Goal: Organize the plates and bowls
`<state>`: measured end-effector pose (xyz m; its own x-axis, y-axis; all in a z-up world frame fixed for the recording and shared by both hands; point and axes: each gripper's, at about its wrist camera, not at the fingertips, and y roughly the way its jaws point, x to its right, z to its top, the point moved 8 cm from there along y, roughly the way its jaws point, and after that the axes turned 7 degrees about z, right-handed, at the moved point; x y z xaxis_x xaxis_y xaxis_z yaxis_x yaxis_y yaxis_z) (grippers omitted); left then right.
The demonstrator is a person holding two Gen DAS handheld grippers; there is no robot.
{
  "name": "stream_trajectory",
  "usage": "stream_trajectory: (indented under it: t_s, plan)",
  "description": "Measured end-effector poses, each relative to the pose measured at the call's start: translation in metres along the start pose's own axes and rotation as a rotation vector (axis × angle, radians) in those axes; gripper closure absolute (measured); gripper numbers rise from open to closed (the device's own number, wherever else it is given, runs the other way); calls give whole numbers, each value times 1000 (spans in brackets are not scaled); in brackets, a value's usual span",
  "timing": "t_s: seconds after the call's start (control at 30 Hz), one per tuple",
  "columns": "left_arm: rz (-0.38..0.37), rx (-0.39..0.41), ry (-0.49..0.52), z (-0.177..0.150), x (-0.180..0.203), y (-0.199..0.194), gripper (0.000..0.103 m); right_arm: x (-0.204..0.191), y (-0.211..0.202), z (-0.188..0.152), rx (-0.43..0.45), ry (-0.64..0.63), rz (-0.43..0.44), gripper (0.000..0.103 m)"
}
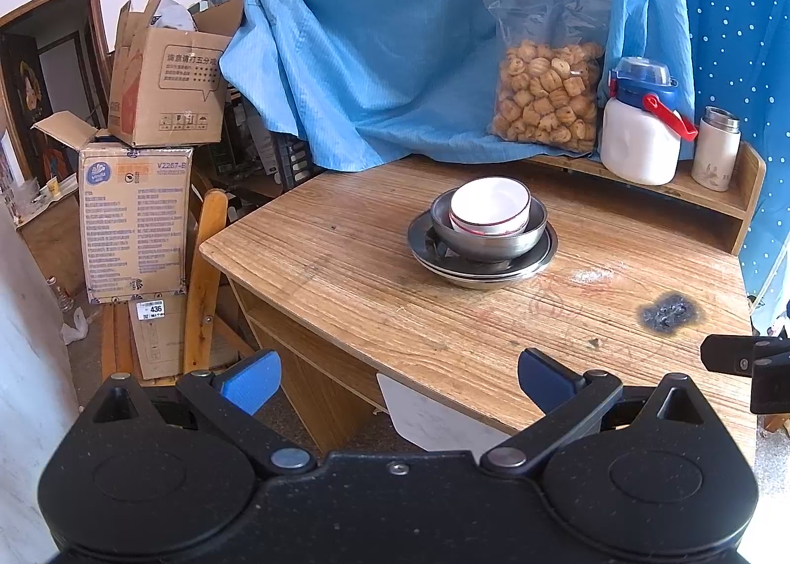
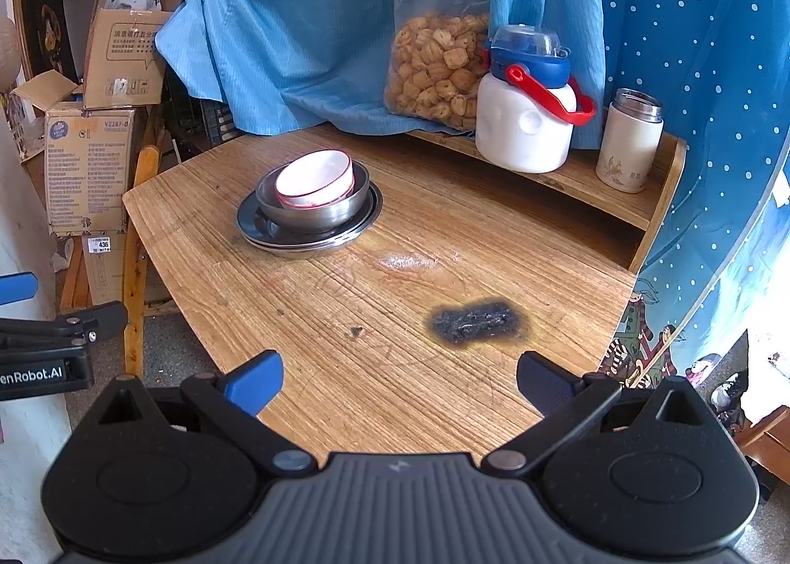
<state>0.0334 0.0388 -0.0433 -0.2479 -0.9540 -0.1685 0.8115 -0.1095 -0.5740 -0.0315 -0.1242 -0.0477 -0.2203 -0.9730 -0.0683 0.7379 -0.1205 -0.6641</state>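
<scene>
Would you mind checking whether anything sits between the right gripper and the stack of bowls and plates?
Nothing visible does. Between the open right gripper and the stack lies only bare table; the burn mark is flat and off to the right.

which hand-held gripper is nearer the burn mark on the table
Right. The right hand-held gripper hovers open just short of the burn mark, which lies a little ahead between its fingers. The left hand-held gripper is open over the table's near-left edge, the mark far to its right.
</scene>
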Motion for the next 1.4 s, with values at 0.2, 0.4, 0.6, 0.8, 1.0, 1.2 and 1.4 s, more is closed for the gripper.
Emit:
stream_trajectory:
  t_s: [0.2,0.4,0.6,0.8,1.0,1.2,1.4]
  plan:
    - [0,-3,-1,0,-2,0,1,-2,0,0,-4,-4,1,0]
    - [0,-5,-2,-1,-2,0,1,-1,0,-1,-5,-3,1,0]
    - [0,-5,-1,-1,-2,-1,1,-1,0,-1,-4,-3,1,0]
    - [1,-6,-2,-1,-2,-1,1,-1,0,-2,-6,-3,2,0]
    - [2,-6,-1,-1,-1,-1,1,0,1,-1,-7,-3,2,0]
    - [2,-7,1,-1,0,0,1,1,1,-1,-8,-1,3,0]
    - [4,-11,2,-1,1,1,1,4,4,-1,-11,3,4,0]
